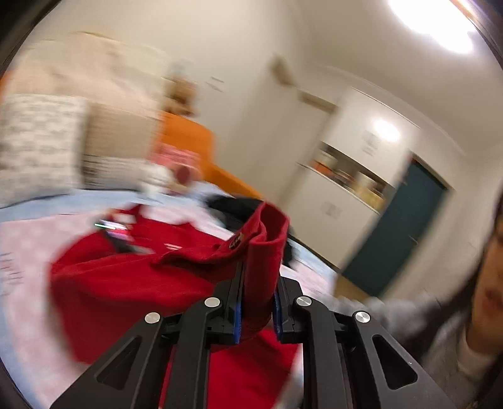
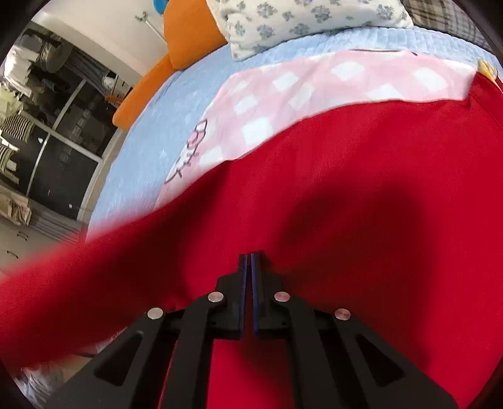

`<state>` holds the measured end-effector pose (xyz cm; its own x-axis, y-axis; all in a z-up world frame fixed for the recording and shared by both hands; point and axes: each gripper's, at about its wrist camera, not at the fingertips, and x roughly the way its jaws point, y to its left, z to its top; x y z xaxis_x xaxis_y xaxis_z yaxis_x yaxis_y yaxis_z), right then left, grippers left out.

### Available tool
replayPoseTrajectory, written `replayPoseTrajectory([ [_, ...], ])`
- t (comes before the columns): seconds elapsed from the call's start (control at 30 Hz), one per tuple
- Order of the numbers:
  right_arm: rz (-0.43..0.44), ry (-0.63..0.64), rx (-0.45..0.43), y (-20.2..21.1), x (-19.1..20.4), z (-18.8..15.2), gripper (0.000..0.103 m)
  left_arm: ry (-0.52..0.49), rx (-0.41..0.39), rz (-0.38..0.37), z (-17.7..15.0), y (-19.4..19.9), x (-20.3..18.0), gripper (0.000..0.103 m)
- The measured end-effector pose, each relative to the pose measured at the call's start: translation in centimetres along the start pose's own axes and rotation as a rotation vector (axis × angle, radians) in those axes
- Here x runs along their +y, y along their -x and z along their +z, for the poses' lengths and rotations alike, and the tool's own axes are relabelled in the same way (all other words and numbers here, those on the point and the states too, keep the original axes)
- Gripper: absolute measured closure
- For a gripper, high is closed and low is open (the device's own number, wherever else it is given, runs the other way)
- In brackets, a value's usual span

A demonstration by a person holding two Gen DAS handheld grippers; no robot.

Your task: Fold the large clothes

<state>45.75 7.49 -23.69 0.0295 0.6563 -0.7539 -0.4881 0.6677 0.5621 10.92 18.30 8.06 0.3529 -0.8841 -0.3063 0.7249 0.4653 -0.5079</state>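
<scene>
A large red garment (image 1: pixel 132 283) with a buttoned placket hangs lifted over the bed; the left wrist view is blurred. My left gripper (image 1: pixel 256 277) is shut on a thick fold of the red garment near its collar and button (image 1: pixel 235 241). In the right wrist view the red garment (image 2: pixel 361 188) fills the lower frame and drapes over a pink checked blanket (image 2: pixel 298 91). My right gripper (image 2: pixel 251 261) has its jaws pressed together against the red cloth; whether cloth lies between them is hidden.
The bed has a light blue cover (image 2: pixel 157 138), a floral pillow (image 2: pixel 308 22) and an orange headboard (image 2: pixel 188 31). Dark clothes (image 1: pixel 232 207) lie behind the red garment. A person's face (image 1: pixel 490 283) is at the right. A white cabinet (image 1: pixel 352 176) and a teal door (image 1: pixel 396 239) stand beyond.
</scene>
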Motion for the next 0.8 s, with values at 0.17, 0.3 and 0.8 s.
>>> replayPoseTrajectory([
  [0.17, 0.022, -0.003, 0.003, -0.5, -0.7, 0.8, 0.103, 0.014, 0.131, -0.199, -5.6, -7.2, -3.1, 0.084],
  [0.3, 0.001, 0.052, 0.025, -0.3, -0.3, 1.1, 0.103, 0.133, 0.184, -0.266, -10.2, -11.3, -2.1, 0.084],
  [0.8, 0.014, 0.073, -0.020, 8.5, -0.3, -3.1, 0.036, 0.191, 0.165, -0.143, -16.8, -16.1, 0.3, 0.084],
])
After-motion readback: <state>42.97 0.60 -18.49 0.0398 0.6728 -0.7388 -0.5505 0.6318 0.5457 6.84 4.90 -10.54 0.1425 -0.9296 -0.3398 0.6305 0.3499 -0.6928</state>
